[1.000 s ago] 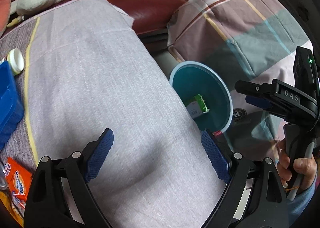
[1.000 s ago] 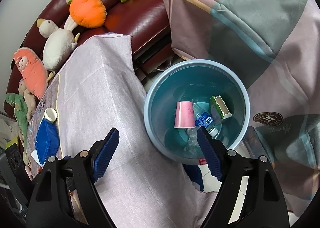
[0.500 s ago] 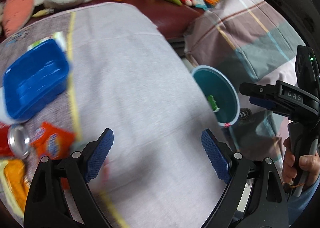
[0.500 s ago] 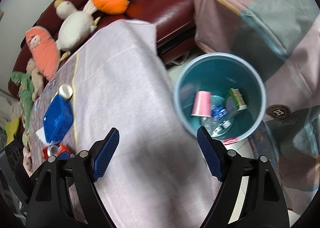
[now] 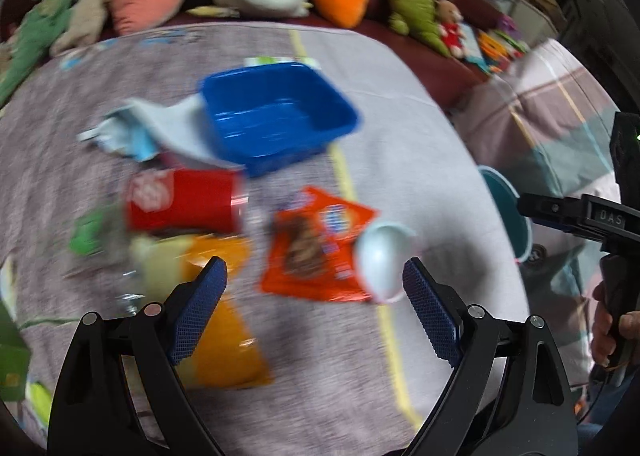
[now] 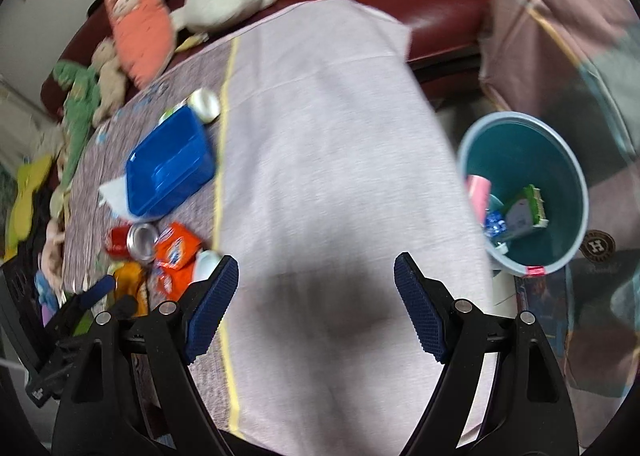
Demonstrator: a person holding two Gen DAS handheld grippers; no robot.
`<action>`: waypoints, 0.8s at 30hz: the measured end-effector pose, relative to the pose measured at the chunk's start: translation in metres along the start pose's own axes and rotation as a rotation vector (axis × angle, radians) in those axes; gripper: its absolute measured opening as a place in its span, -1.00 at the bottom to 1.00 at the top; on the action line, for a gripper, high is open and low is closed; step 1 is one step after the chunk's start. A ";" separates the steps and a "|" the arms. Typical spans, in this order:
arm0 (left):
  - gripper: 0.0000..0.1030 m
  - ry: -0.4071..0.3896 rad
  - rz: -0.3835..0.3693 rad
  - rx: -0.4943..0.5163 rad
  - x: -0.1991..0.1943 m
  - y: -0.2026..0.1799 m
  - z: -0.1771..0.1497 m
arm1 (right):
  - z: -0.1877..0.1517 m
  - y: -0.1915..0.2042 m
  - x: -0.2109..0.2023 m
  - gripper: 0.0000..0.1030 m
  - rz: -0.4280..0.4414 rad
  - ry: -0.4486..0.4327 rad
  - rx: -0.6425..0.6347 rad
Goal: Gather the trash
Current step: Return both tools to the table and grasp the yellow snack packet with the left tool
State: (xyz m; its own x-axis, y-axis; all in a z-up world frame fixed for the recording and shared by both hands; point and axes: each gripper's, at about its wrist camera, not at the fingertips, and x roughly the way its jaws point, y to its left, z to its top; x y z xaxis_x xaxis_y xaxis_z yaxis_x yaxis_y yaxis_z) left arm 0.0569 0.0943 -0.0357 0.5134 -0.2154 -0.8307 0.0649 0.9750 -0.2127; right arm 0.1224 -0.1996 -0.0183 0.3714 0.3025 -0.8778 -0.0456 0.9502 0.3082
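Both my grippers are spread wide and hold nothing. My left gripper (image 5: 316, 302) hangs over the litter pile on the cloth-covered surface (image 6: 340, 143); my right gripper (image 6: 316, 292) hangs over the bare stretch of cloth between that pile and the teal trash bin (image 6: 568, 159), which stands on the floor just off the surface's right edge.

I judge the job partly done. The bin already holds a pink cup (image 6: 478, 191), a green-edged carton (image 6: 528, 207) and what looks like a crumpled bottle with a blue label. Left on the surface are a red soda can (image 5: 182, 201), an orange snack packet (image 5: 320, 246), a pale cup (image 5: 382, 260), a yellow-orange wrapper (image 5: 224, 340) and a white tissue (image 5: 176, 127) tucked beside the blue plastic tray (image 5: 276, 111).

The can lies on its side, its long axis running left to right in my left view, and its silver top faces the snack packet. The packet lies flat, its long axis tilted from upper right to lower left. The pale cup lies tipped over, touching the packet's right edge; the blur makes it hard to say which way its mouth points, though it seems to face my left fingers (image 5: 430, 320).
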 end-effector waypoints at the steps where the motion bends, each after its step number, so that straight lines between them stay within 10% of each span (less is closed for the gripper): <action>1: 0.75 0.000 0.008 -0.011 -0.002 0.009 -0.003 | -0.001 0.009 0.003 0.49 0.000 0.008 -0.017; 11: 0.75 0.059 0.070 -0.129 0.006 0.085 -0.029 | -0.011 0.076 0.028 0.49 -0.013 0.078 -0.174; 24: 0.67 0.083 0.004 -0.107 0.031 0.092 -0.036 | -0.020 0.121 0.049 0.50 -0.039 0.127 -0.277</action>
State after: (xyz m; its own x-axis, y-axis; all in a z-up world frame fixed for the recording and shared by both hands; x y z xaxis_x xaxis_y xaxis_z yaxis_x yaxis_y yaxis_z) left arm 0.0479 0.1754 -0.0996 0.4402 -0.2194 -0.8707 -0.0313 0.9653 -0.2591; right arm 0.1165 -0.0687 -0.0311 0.2599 0.2559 -0.9311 -0.2915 0.9401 0.1770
